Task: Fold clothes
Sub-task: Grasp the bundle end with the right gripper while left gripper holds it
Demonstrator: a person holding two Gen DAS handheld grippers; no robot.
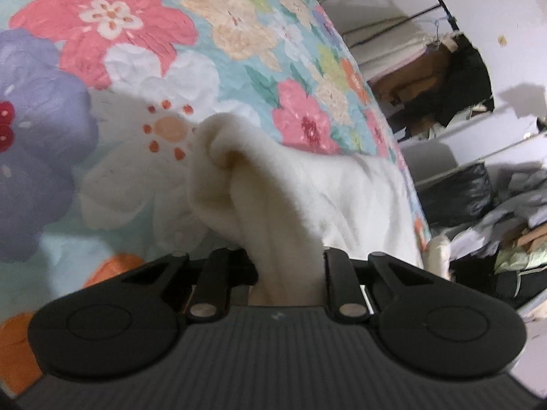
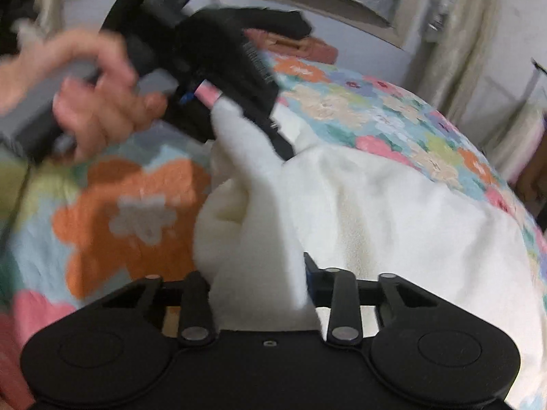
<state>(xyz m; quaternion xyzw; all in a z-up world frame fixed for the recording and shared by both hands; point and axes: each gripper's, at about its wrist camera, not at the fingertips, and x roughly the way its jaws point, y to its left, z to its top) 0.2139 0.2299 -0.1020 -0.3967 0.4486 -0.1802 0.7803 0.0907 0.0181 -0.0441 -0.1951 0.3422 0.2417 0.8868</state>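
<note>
Spread across the frame, a floral bedspread [image 1: 112,34] is supporting the white garment [image 2: 393,212], whose bunched edge both the left gripper [image 1: 287,266] and right gripper [image 2: 263,280] are pinching at lower centre, apparently for lifting into a fold.

No text, label, brand, number or sign can be read in either view; the pale markings on the black device in the right wrist view are too blurred.
</note>
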